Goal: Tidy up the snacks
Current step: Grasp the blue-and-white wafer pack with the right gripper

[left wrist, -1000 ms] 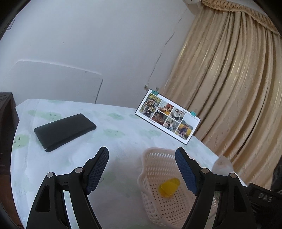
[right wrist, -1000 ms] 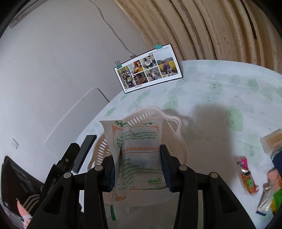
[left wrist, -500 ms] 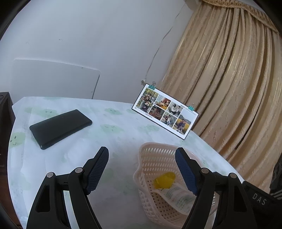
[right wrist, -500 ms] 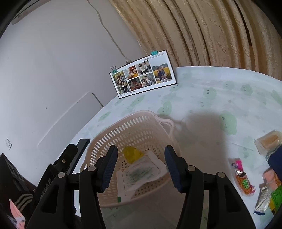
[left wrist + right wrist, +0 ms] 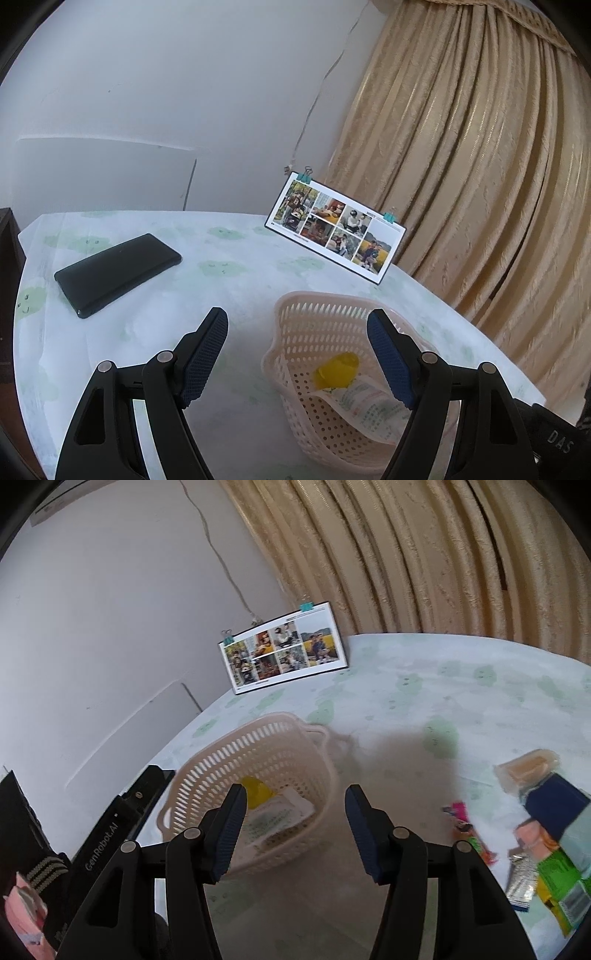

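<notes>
A pale perforated plastic basket (image 5: 314, 317) (image 5: 280, 738) stands on the table. Inside it lie a yellow snack (image 5: 338, 371) (image 5: 258, 792) and a white packet with green print (image 5: 369, 402) (image 5: 277, 818). My left gripper (image 5: 297, 350) is open and empty, hovering at the basket's near left side. My right gripper (image 5: 293, 819) is open and empty too, raised above the basket's right edge. Loose snacks lie at the right of the right wrist view: a pink and orange stick (image 5: 467, 830), a silver sachet (image 5: 521, 880), a green packet (image 5: 559, 882), a dark blue pack (image 5: 556, 805) and a clear-wrapped cake (image 5: 528, 770).
A black phone (image 5: 118, 273) lies at the table's far left. A clipped photo card (image 5: 334, 230) (image 5: 284, 651) leans at the back near the gold curtain (image 5: 480, 184). The other gripper's black body (image 5: 110, 834) shows at the left of the right wrist view.
My right gripper opened and let the white packet drop into the basket, then drew back and up. The left gripper shifted slightly; it stayed open.
</notes>
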The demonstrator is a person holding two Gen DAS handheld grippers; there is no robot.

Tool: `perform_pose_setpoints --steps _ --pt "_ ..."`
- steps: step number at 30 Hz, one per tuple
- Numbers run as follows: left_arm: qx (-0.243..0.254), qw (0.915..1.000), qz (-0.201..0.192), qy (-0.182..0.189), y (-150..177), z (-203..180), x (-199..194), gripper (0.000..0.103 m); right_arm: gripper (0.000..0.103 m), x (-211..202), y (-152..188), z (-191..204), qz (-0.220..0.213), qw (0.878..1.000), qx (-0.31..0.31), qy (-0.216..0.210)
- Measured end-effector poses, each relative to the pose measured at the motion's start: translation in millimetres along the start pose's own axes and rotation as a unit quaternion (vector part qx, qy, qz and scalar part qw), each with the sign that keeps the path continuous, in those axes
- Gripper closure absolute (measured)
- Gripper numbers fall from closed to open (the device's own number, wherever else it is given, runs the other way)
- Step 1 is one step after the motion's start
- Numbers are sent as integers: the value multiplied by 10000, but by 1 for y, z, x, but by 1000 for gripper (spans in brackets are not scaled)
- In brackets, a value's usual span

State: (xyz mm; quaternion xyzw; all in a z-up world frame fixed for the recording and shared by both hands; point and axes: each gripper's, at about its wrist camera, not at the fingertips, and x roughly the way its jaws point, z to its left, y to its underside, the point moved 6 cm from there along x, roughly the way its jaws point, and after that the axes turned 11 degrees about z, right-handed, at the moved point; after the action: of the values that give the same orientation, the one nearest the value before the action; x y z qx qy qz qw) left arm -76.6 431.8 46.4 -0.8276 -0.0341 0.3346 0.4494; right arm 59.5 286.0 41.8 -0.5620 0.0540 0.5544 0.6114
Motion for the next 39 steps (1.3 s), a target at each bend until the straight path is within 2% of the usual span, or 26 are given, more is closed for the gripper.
perform_pose_setpoints --steps 12,21,24,31,35,39 --pt "368 9992 -106 -101 4 -13 -3 25 49 -24 8 -45 -157 9973 280 658" --pt "726 9971 -177 -169 9 -26 -5 25 48 -48 10 -102 -317 9893 615 1285" --pt "820 9962 -184 -208 11 -29 -5 25 44 -57 10 -124 -333 9848 727 1542" --pt "1028 9941 -227 -260 14 -37 -5 25 29 -71 11 -164 -256 9774 814 1932" --pt "1077 9935 -224 -285 14 -38 -4 25 27 -74 11 -183 -99 9754 803 2050" --pt "1114 9930 -225 -313 15 -38 -3 25 27 -68 11 -195 67 9762 844 1994"
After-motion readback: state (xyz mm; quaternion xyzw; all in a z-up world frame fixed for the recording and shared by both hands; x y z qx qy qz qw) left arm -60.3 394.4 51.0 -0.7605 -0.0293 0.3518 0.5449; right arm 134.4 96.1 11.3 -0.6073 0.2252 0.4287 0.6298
